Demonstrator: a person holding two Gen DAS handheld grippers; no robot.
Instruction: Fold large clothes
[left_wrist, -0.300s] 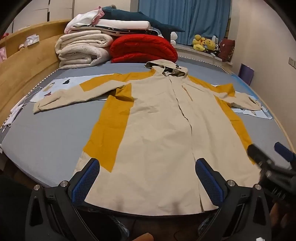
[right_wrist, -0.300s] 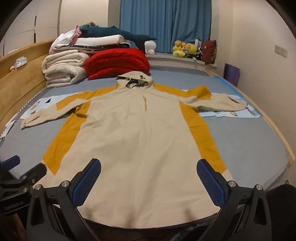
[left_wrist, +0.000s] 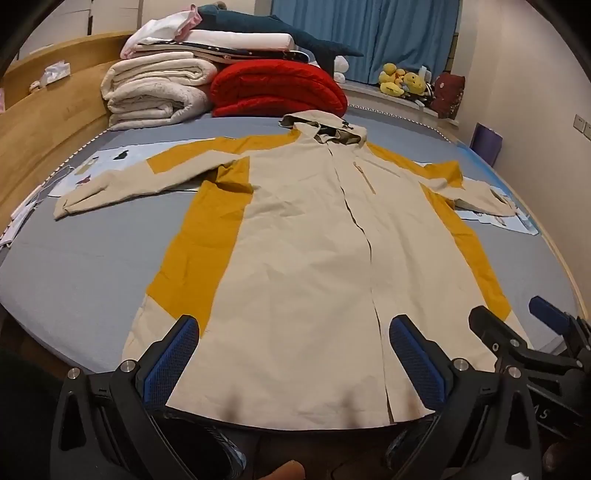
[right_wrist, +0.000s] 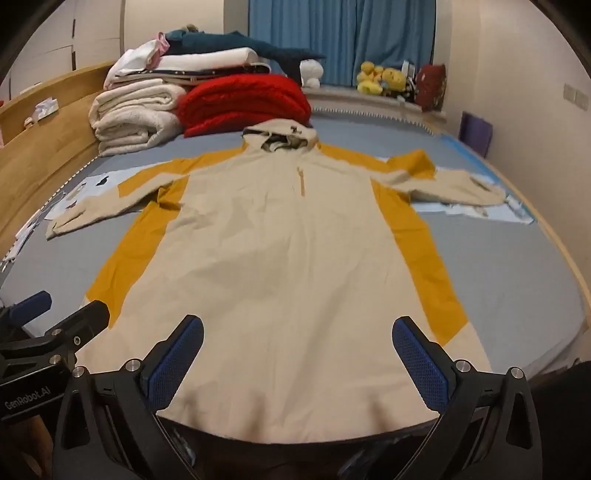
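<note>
While both grippers, left (left_wrist: 293, 354) and right (right_wrist: 297, 356), gape wide and empty, the coat (left_wrist: 306, 258) lies flat on the bed (left_wrist: 74, 266). Cream body, mustard side panels, sleeves outspread, hood far

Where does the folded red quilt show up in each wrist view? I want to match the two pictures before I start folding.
Left wrist view: the folded red quilt lies upper centre, just left of and behind the hood of the beige and mustard hooded coat.
Right wrist view: the quilt lies upper left of centre, again left of and behind the hood.
Shared landmark: the blue curtain on the far wall.
</note>
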